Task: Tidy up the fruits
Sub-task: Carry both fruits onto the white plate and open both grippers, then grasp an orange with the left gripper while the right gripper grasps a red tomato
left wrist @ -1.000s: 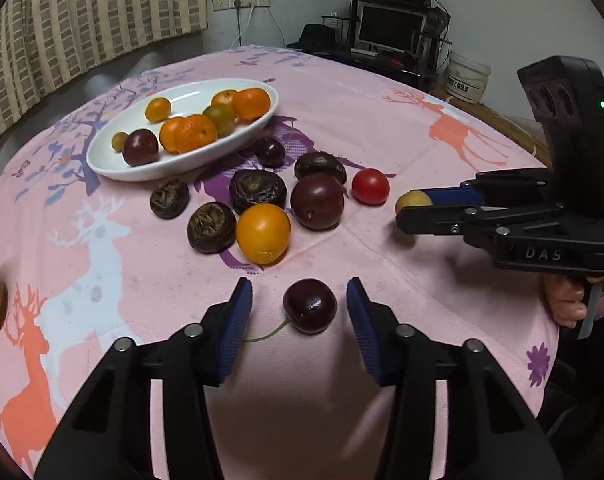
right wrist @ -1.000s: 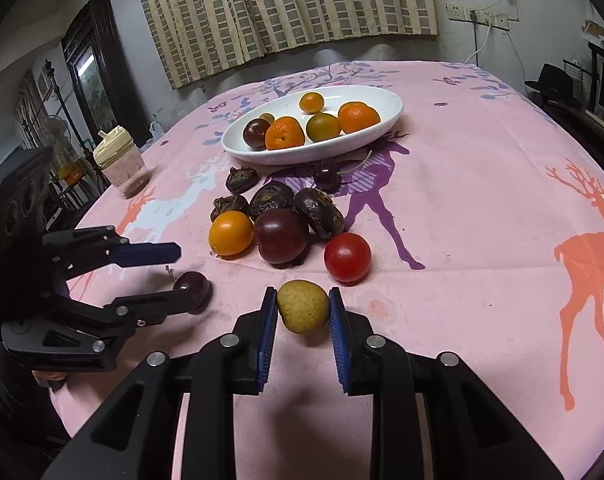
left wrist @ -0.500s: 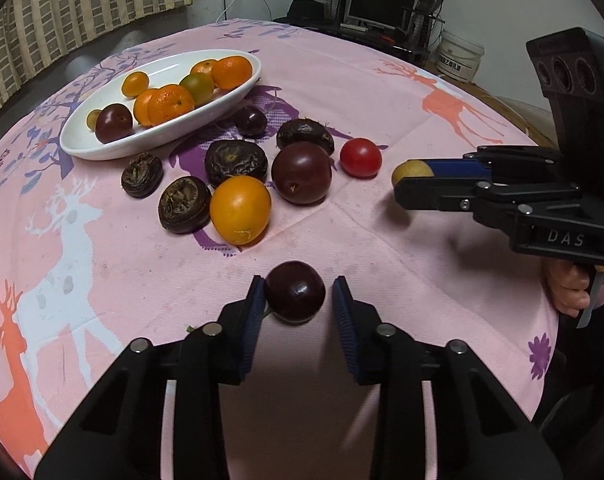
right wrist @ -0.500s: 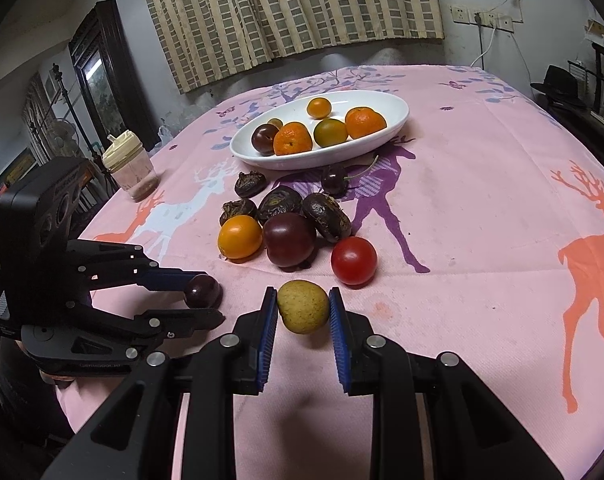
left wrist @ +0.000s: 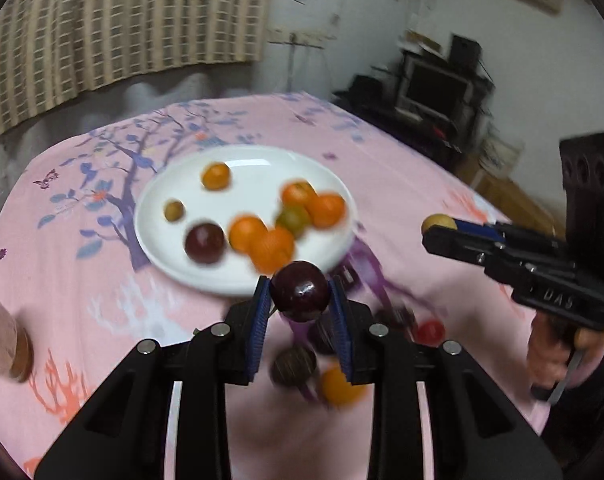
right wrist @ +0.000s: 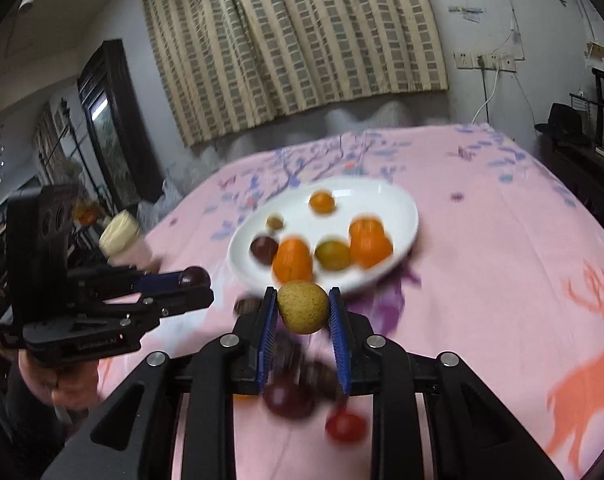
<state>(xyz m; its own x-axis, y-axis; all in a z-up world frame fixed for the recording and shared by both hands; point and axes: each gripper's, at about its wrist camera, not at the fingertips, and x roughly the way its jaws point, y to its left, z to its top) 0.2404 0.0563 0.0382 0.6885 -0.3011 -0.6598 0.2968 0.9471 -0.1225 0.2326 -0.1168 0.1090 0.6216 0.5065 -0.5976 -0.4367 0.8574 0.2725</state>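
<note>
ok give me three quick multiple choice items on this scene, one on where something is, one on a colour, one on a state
1. Where is the plate?
A. on the pink tablecloth
B. on the floor
C. in the left claw

2. What colour is the fruit in the right claw?
A. bright red
B. yellow-green
C. white

3. What is the state of the left claw?
A. wide open and empty
B. shut on the dark cherry
C. lying flat on the tablecloth

Key:
1 A: the plate rests on the tablecloth, in front of both claws.
2 B: the yellow-green fruit sits between the blue pads in the right wrist view.
3 B: the cherry is pinched between the pads, lifted clear of the cloth.
</note>
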